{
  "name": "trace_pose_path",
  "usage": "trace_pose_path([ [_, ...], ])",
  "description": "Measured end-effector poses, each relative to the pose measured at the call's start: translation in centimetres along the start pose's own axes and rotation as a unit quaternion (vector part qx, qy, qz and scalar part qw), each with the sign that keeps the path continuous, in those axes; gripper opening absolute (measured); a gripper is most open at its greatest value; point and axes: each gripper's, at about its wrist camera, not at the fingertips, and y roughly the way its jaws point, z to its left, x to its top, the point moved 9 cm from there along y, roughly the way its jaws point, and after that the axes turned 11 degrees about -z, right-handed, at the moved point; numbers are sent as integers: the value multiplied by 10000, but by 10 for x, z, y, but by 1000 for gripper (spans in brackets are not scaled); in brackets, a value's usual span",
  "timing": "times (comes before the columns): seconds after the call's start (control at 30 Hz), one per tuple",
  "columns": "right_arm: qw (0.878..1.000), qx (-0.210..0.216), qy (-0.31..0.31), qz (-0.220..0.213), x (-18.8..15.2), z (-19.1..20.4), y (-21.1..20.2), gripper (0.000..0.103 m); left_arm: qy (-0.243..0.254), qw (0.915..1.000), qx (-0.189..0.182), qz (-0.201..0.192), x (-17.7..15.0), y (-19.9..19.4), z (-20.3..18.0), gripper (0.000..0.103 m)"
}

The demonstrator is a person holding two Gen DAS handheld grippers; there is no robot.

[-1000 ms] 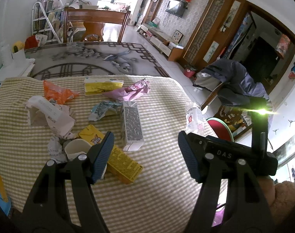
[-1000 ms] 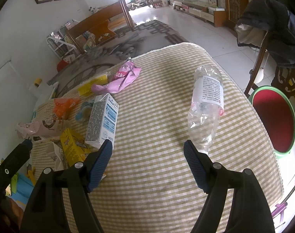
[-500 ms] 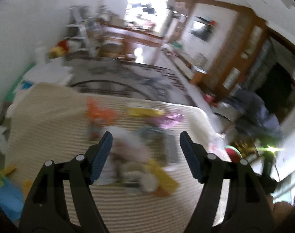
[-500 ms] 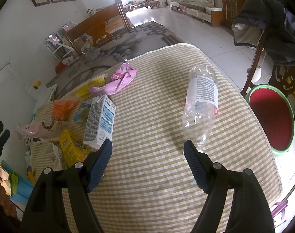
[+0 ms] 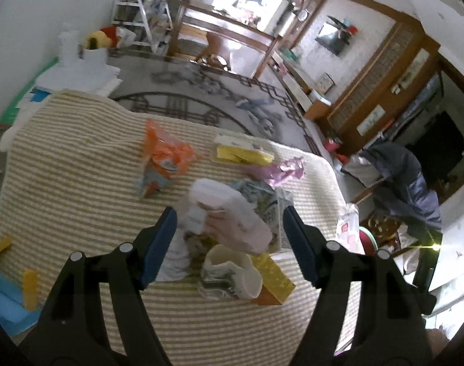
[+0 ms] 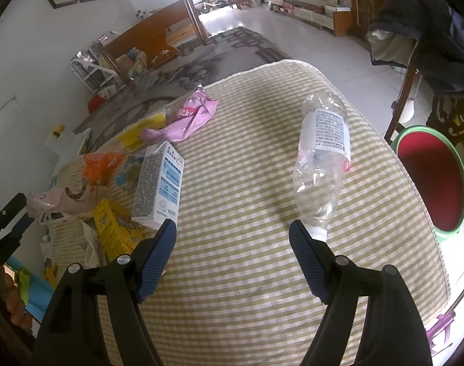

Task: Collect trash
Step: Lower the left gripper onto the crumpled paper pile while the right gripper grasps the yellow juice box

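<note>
Trash lies on a checked tablecloth point(image 6: 247, 289). My left gripper point(image 5: 228, 244) is open above a crumpled pink-white paper bag point(image 5: 228, 216) and a squashed paper cup point(image 5: 232, 271); its pads touch neither. A yellow box point(image 5: 273, 283) lies beside the cup. Farther off are an orange wrapper point(image 5: 167, 152), a yellow packet point(image 5: 244, 152) and a pink wrapper point(image 5: 283, 167). My right gripper point(image 6: 232, 244) is open and empty. The neck of a crushed clear bottle point(image 6: 323, 158) lies by its right finger, and a milk carton point(image 6: 160, 186) lies by its left finger.
A red bin with a green rim point(image 6: 430, 177) stands off the table's right edge. A chair draped with a dark jacket point(image 6: 430, 39) is behind it. Blue and yellow items point(image 5: 6, 292) lie at the table's left edge. A patterned rug point(image 5: 201, 97) lies beyond the table.
My left gripper has swung left across the table and rolled; the paper bag and cup now sit between its fingers. The right gripper has held still.
</note>
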Motion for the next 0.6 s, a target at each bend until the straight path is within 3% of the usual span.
trace_pose_path([
  [0.17,10000,-28,-9,-14,1,-1,0,74,-203,9994,4,290,-11,23,5,69],
  [0.4,10000,20,-79,8,1,6,3,74,-41,9997,-94,202,-9,23,2,62],
  [0.6,9992,195,-358,-41,1,29,0,74,-181,9997,66,-126,2,0,21,58],
])
